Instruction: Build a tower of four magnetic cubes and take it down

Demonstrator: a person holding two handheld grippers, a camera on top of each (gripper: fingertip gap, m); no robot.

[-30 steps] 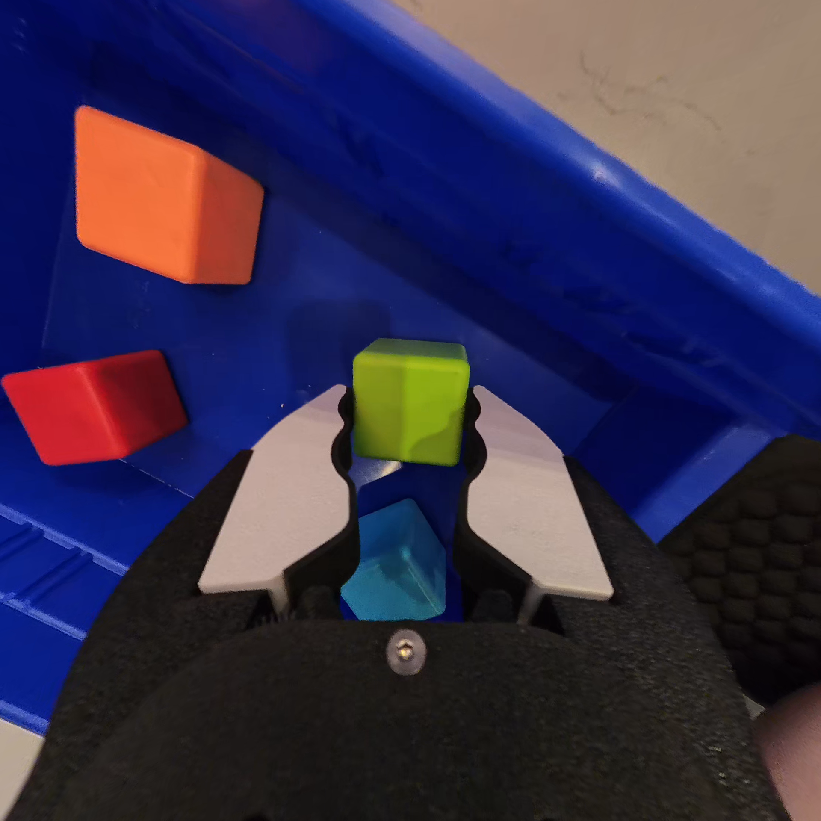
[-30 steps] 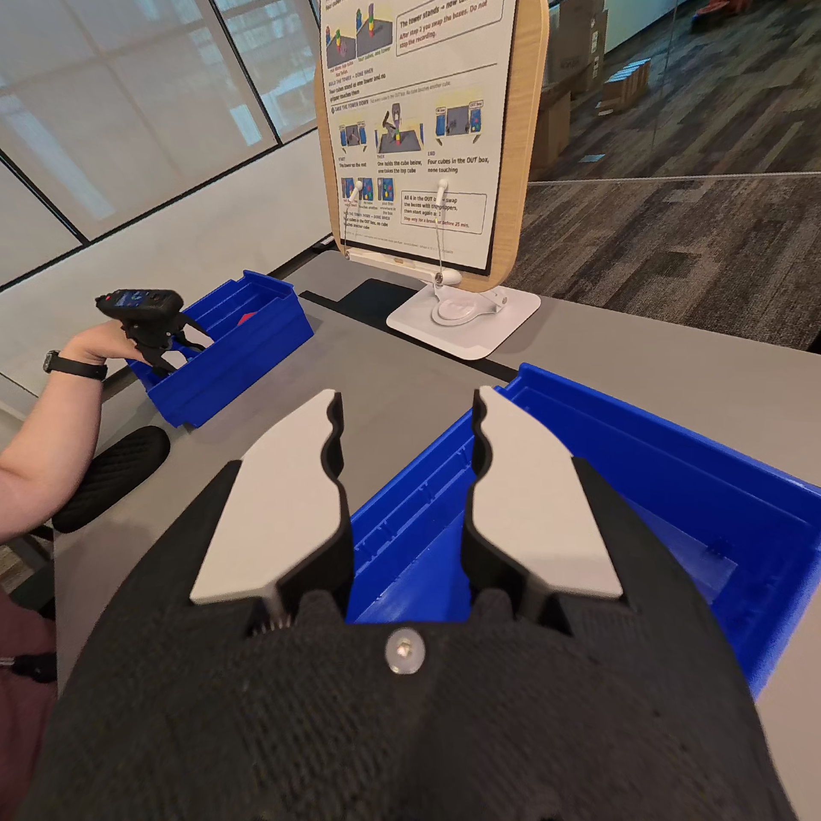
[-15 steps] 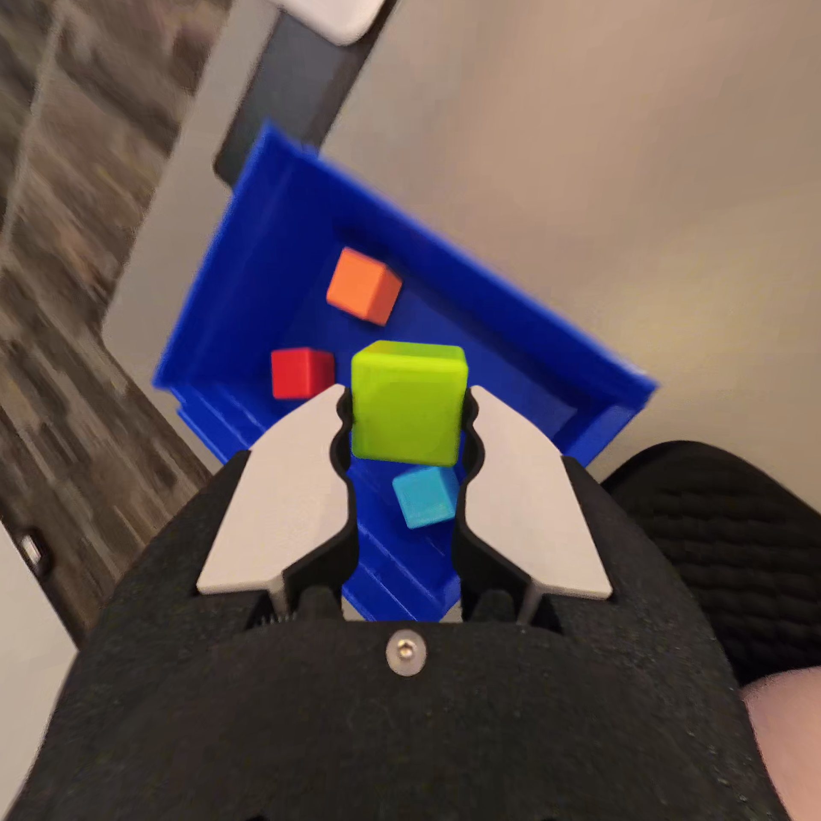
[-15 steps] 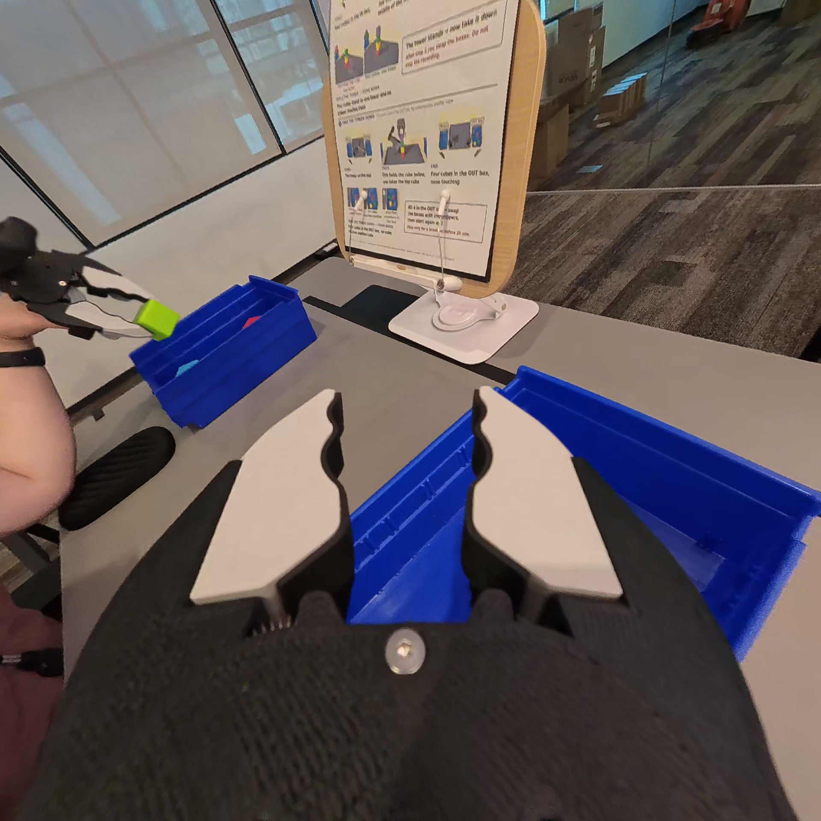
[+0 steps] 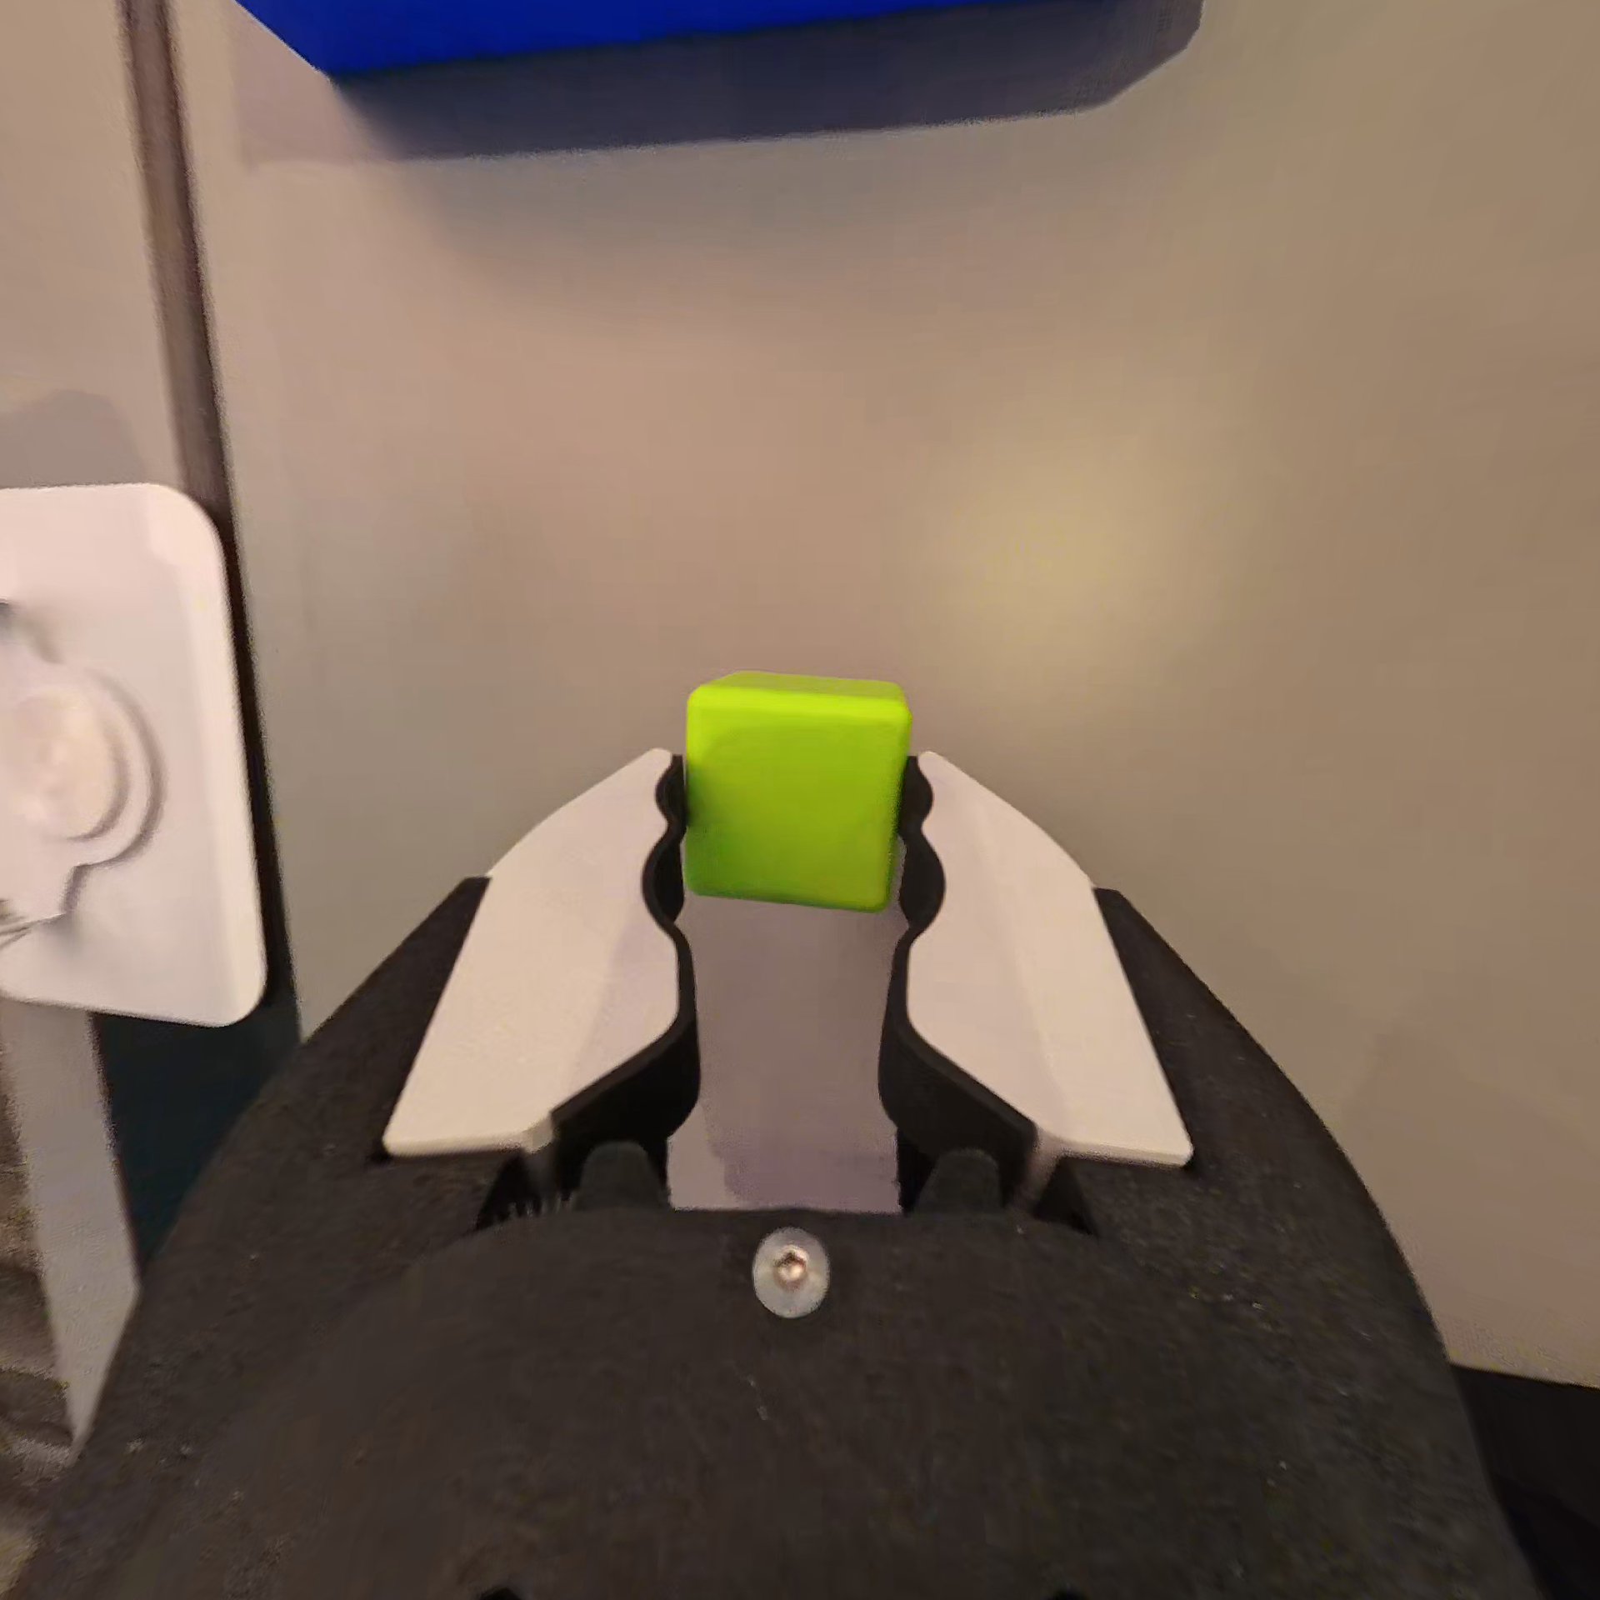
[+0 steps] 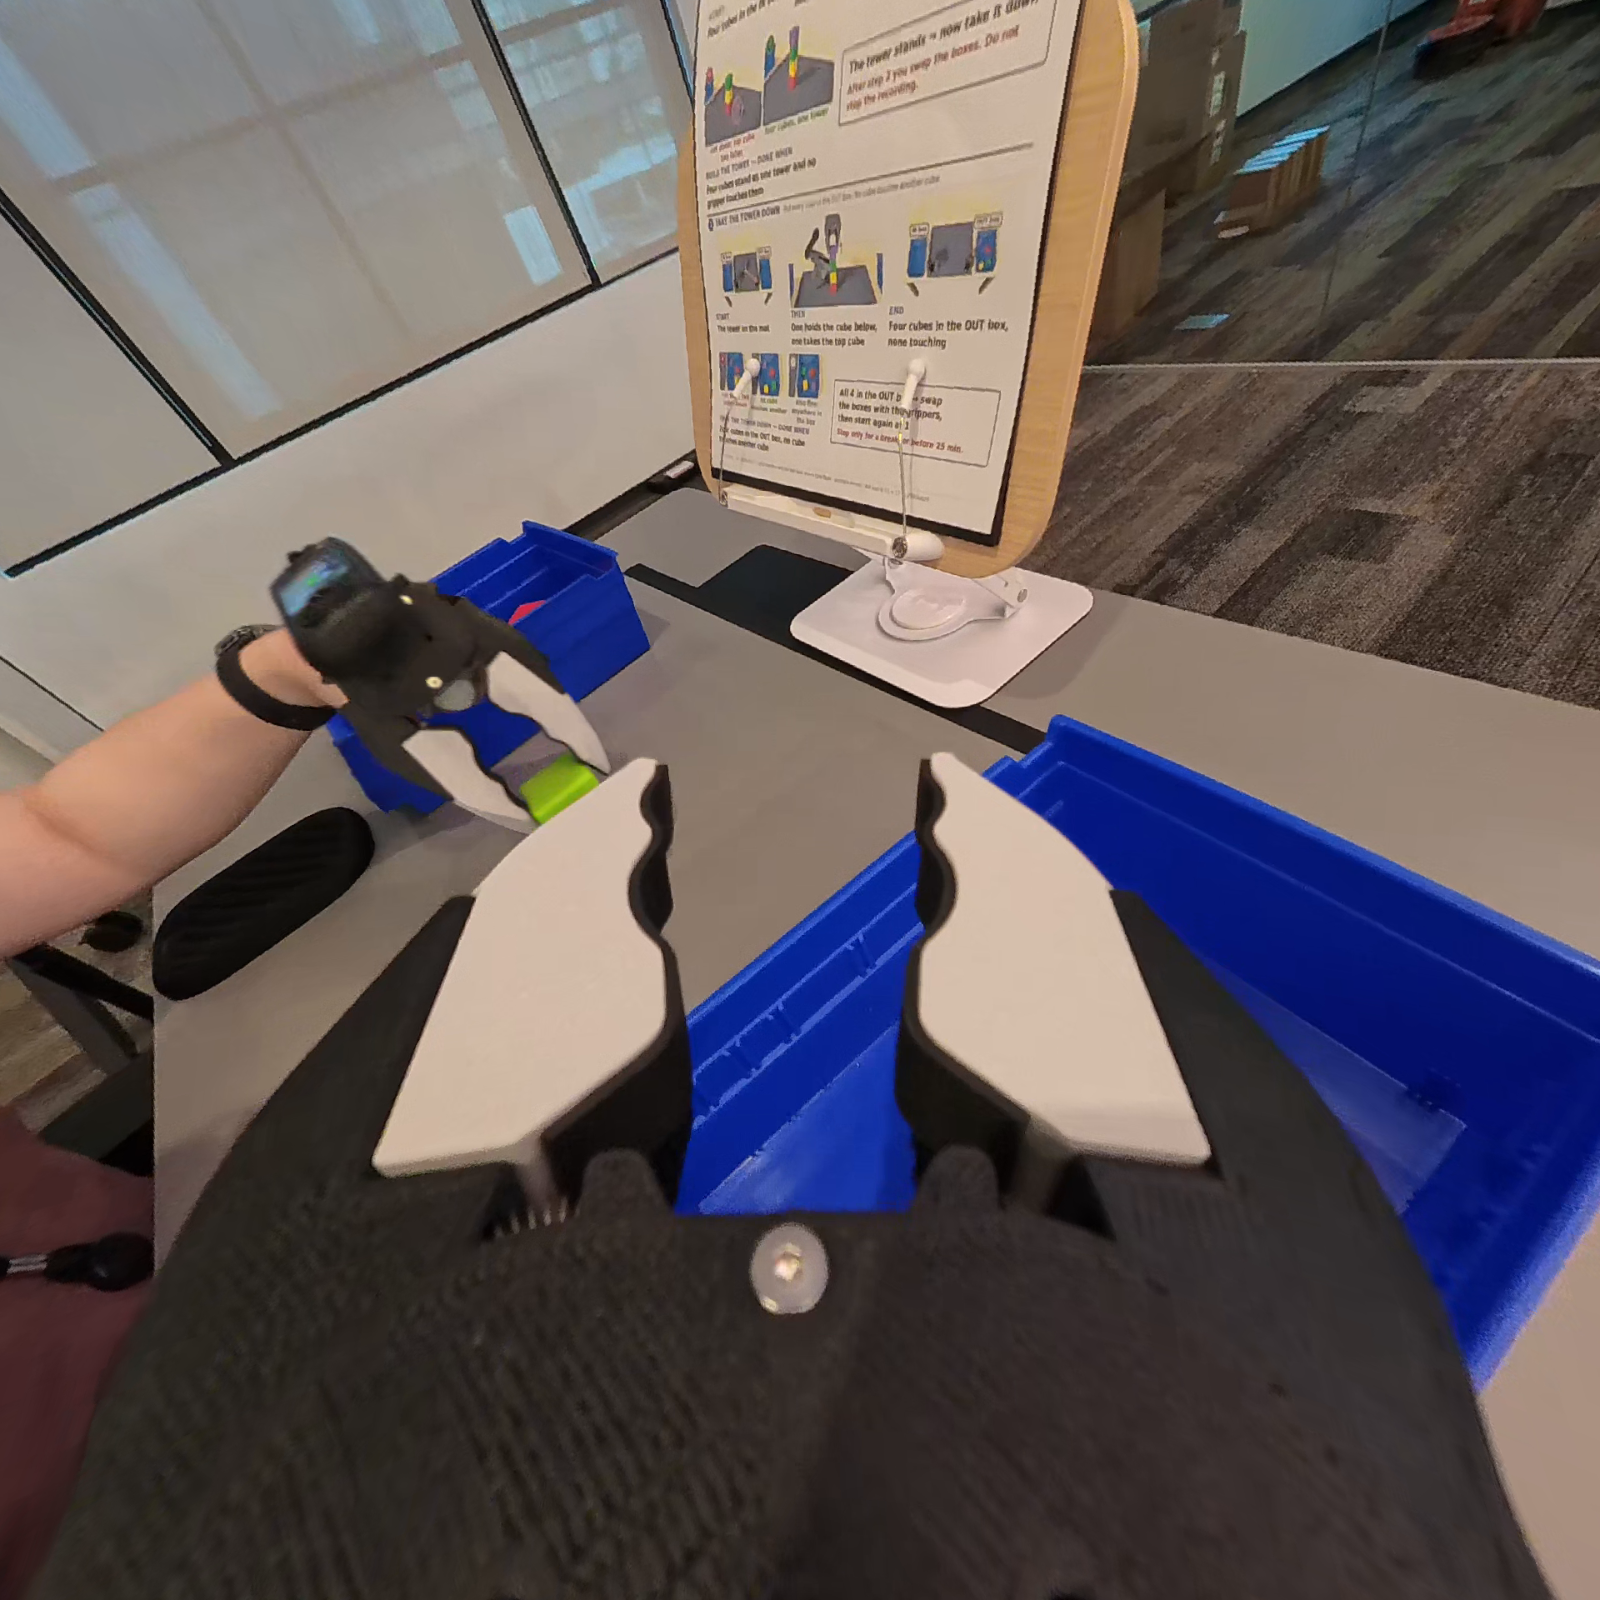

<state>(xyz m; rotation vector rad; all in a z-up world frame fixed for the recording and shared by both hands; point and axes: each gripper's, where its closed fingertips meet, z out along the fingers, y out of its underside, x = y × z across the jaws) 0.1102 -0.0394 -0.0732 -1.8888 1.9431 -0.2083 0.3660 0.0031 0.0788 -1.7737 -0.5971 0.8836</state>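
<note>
In the left wrist view only a strip of a blue bin (image 5: 693,26) shows at the top edge, and the white stand base (image 5: 112,753) at the left is cut off and blurred. The left tool (image 5: 795,805) grips the green cube (image 5: 792,801) between its two fingertips, above the grey counter (image 5: 1125,519). A cube has no long axis; one flat face looks toward the camera. In the right wrist view the right tool (image 6: 792,809) is spread wide with nothing in it, above the near blue bin (image 6: 1299,952); the far blue bin (image 6: 554,589) holds something red, hard to make out
</note>
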